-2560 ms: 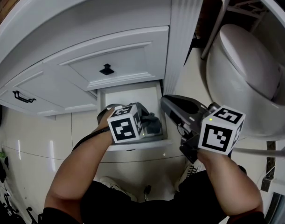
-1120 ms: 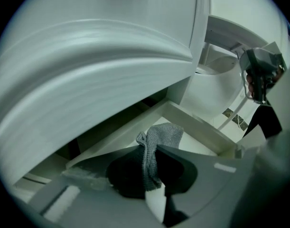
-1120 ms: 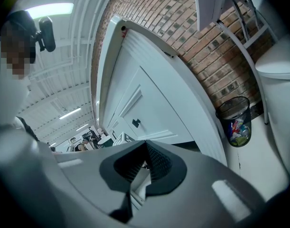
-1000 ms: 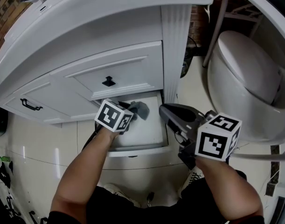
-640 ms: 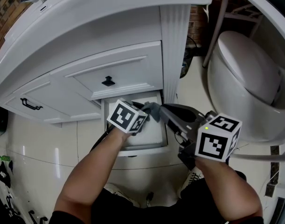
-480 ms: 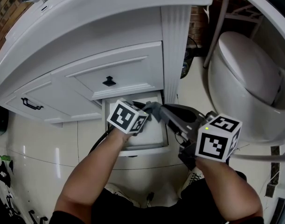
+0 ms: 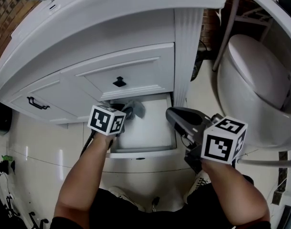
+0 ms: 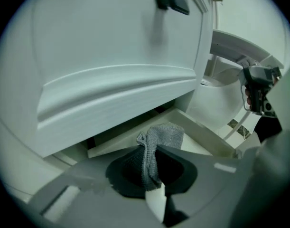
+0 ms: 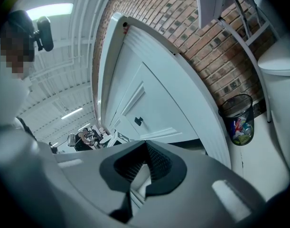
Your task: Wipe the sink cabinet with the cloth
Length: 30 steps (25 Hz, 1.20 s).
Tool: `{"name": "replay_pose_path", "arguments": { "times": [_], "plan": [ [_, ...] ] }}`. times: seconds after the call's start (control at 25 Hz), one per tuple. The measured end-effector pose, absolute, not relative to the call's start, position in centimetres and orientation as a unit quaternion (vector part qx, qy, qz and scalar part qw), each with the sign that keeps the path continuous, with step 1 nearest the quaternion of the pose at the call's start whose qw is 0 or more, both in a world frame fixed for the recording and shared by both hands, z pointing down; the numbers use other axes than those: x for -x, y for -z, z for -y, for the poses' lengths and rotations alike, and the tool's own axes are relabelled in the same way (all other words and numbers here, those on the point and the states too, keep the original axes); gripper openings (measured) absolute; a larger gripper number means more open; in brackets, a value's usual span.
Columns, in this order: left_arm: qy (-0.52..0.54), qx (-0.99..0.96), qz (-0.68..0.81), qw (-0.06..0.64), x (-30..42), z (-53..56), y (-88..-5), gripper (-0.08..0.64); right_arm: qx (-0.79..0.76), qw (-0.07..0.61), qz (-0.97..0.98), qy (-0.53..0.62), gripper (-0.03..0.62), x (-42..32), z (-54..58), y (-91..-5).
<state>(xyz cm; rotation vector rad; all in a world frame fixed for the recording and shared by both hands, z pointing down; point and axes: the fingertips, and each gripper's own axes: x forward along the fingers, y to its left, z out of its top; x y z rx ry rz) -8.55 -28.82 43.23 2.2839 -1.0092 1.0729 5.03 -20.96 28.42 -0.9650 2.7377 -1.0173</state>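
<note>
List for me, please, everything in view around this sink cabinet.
white sink cabinet: one, white, across the upper head view.
black square knob: one, black, on the middle drawer front.
black bar handle: one, black, on the left front.
open bottom drawer: one, white, below the knob.
grey knitted cloth: one, grey, held over the open drawer.
white toilet: one, white, right of the cabinet.
black mesh waste bin: one, black, on the floor by the brick wall.
left hand-held gripper: one, grey, shut on the cloth.
right hand-held gripper: one, grey, jaws together, empty, beside the drawer.
forearms: two, below the grippers.
</note>
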Motion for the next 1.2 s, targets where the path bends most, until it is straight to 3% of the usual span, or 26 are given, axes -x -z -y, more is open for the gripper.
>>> {"name": "replay_pose_path", "arguments": {
  "times": [0.32, 0.96, 1.2],
  "plan": [
    [-0.418, -0.793, 0.396, 0.199, 12.4, 30.1, -44.1, 0.037, 0.320, 0.024, -0.886, 0.334, 0.005, -5.4, 21.1, -29.5],
    [-0.415, -0.840, 0.299, 0.179, -0.8, 29.3, -44.9, 0.037, 0.327, 0.033, -0.884, 0.333, 0.004, -6.7, 21.0, -29.1],
    [-0.416, -0.847, 0.284, 0.172, -2.5, 28.6, -44.8, 0.037, 0.324, 0.031, -0.887, 0.329, 0.005, -6.5, 20.3, -28.7]
  ]
}}
